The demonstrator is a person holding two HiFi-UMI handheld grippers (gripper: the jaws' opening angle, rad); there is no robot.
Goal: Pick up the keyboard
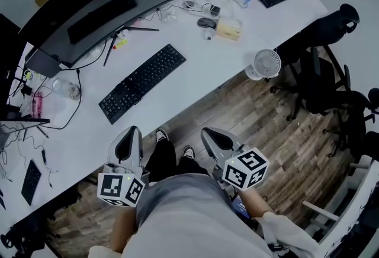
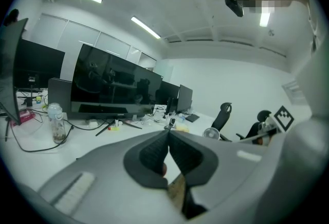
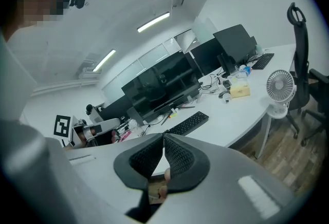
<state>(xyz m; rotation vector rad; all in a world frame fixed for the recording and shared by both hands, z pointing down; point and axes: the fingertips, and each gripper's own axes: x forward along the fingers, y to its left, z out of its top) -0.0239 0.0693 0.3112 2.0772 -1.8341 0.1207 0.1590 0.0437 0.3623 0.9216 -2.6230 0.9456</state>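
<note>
- Left gripper point(image 1: 132, 131): jaws pressed together, empty, short of the bench point(image 1: 195, 67) edge.
- Black keyboard point(image 1: 143, 83): flat, diagonal on bench, untouched; monitor stand point(image 1: 126, 31) beyond it.
- Right gripper point(image 1: 208, 132): jaws closed, empty.
- Risk: closed jaws would likely shove the thin keyboard away, not grip it.

Keyboard point(image 1: 143, 83) on desk point(image 1: 204, 70), before monitor point(image 1: 89, 20)

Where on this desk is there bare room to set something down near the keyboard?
Bare desk lies between the keyboard and the fan, and along the near edge. It is crowded behind, round the monitor and the mouse.
</note>
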